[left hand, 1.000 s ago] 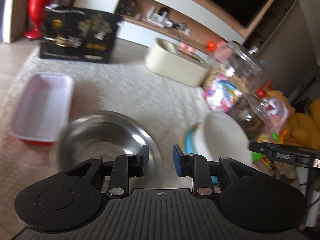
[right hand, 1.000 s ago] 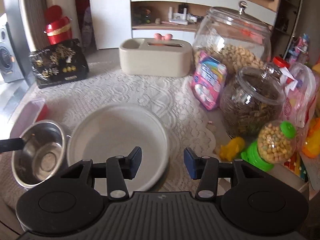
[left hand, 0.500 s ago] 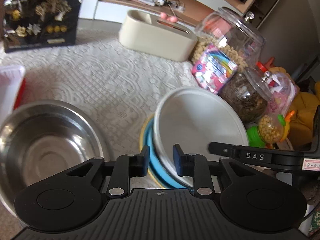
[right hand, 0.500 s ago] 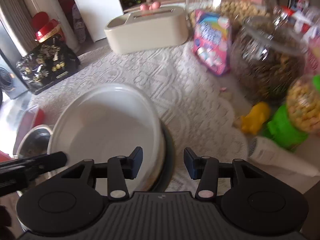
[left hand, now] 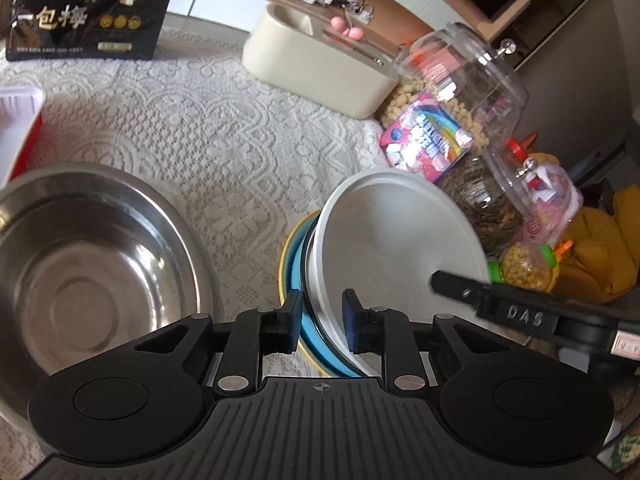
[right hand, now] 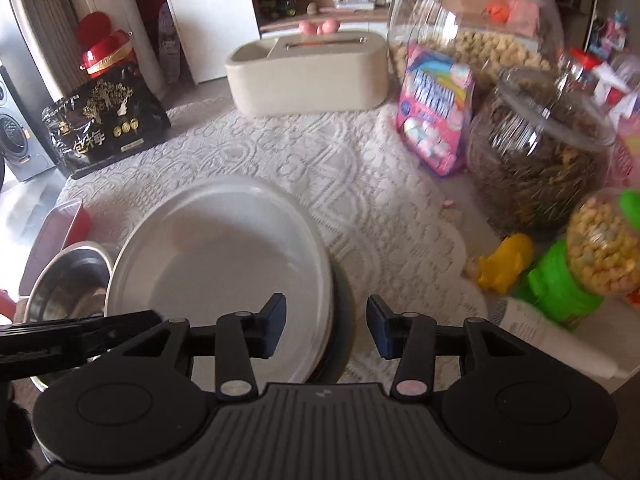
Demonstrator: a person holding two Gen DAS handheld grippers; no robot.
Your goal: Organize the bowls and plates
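A white plate (left hand: 400,240) tops a stack with a blue plate (left hand: 298,268) and a yellow one (left hand: 285,256) under it. My left gripper (left hand: 322,320) straddles the stack's near left rim; its jaws are closing with the rims between them, and I see no pad pressing. A large steel bowl (left hand: 88,280) stands to the left. My right gripper (right hand: 326,328) is open around the white plate's (right hand: 216,264) right rim, one pad over the plate, one outside. A dark rim (right hand: 340,320) shows beneath. The steel bowl (right hand: 68,284) lies further left.
A white lace cloth (left hand: 200,140) covers the table. At the right are a snack jar (right hand: 536,160), a pink candy bag (right hand: 436,108), a green-capped dispenser (right hand: 592,264) and a yellow toy (right hand: 504,264). A beige box (left hand: 316,68) and a black bag (left hand: 84,12) stand at the back.
My left gripper swung right from the steel bowl to the plate stack, and its jaws narrowed. My right gripper sank closer over the white plate.
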